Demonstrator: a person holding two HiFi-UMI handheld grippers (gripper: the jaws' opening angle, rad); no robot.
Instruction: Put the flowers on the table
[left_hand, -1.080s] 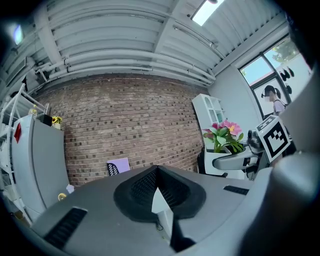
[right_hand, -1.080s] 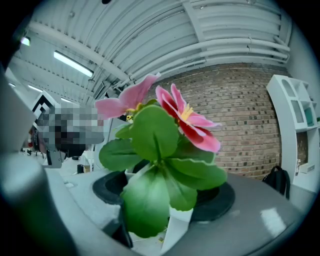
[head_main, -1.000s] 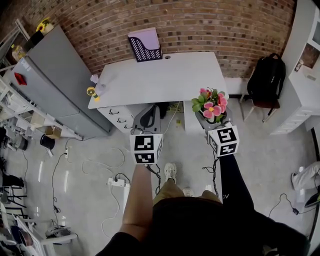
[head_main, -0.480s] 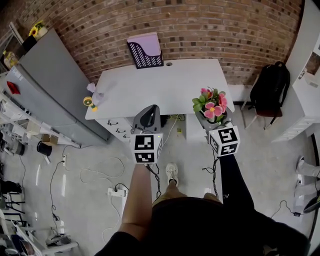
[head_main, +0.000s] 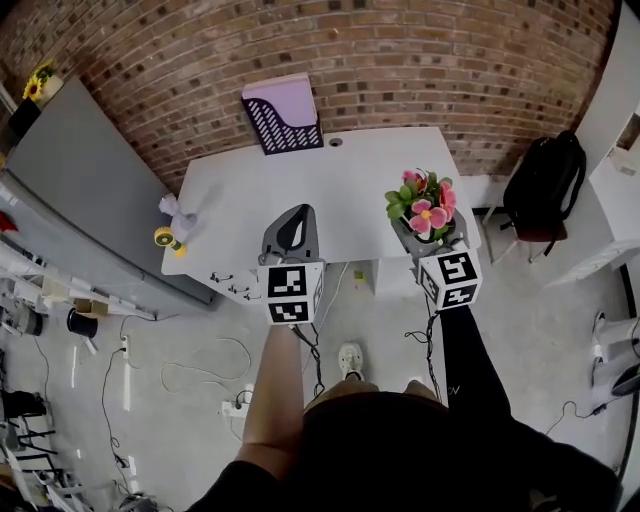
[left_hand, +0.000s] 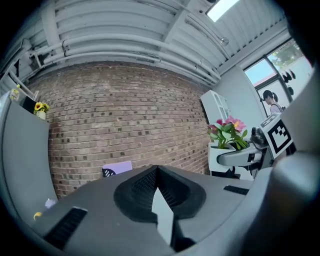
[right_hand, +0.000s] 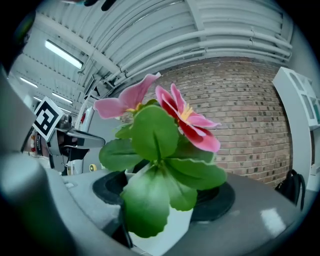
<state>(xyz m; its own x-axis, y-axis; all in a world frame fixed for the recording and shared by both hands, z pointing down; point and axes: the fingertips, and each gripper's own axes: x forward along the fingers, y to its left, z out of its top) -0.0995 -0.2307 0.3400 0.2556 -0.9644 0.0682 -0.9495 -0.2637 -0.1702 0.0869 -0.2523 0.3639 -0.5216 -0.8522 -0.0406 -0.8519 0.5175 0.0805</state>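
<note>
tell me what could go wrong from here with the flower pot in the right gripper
1. The right gripper holds the flower pot close to the front right corner of the table. Set down there, it might slip off the edge.
2. Broad leaves cover the pot's front in the right gripper view, so touchdown is hard to judge. Letting go early could topple it.

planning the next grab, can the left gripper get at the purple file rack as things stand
Probably yes. The left gripper is shut and empty, and only bare white table lies between it and the purple file rack by the brick wall. The potted flowers sit aside in the right gripper.
</note>
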